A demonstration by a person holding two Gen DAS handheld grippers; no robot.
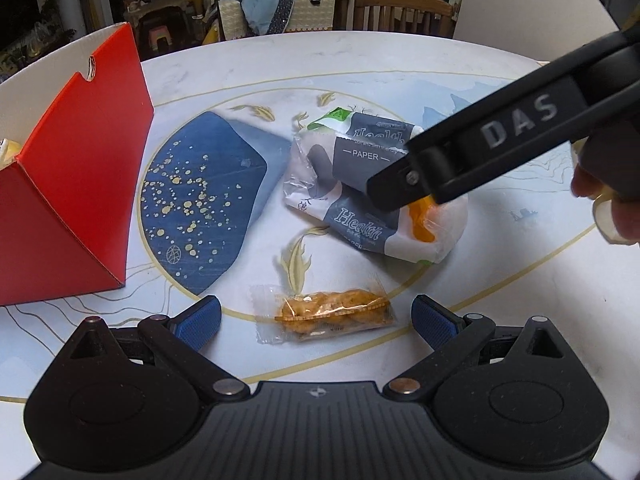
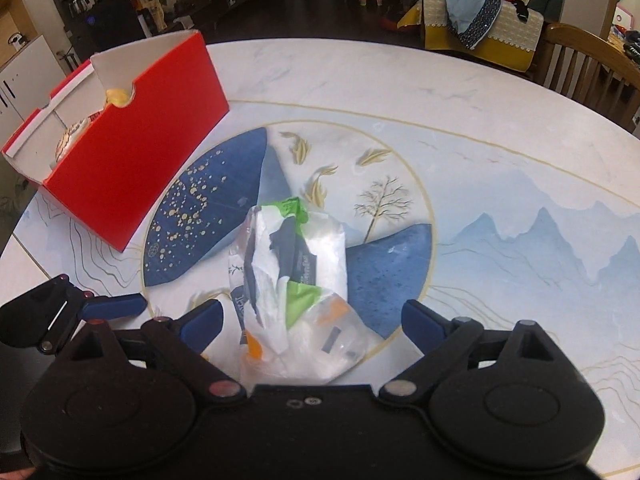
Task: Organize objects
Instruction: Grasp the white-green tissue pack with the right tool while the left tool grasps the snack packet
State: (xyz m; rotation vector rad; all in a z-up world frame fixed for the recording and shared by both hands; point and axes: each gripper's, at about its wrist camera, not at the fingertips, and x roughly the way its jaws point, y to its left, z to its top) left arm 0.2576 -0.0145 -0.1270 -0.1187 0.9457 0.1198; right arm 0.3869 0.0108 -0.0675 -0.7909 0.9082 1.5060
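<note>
Snacks: we count one wrapped snack packet [image 1: 324, 312] between our open left claw [image 1: 316, 318], seen only there; one tissue pack [image 2: 292, 280] mid-table [image 2: 400, 88] inside the right claw [image 2: 312, 320], wide open; one red box [image 2: 132, 152] near the left edge.

The left black two-finger gripper with blue pads [image 1: 316, 320] is held tilted downward, its jaws spread wide. The right black two-finger gripper with blue pads [image 2: 312, 320] is likewise held wide apart, nothing pressed by its pads.
</note>
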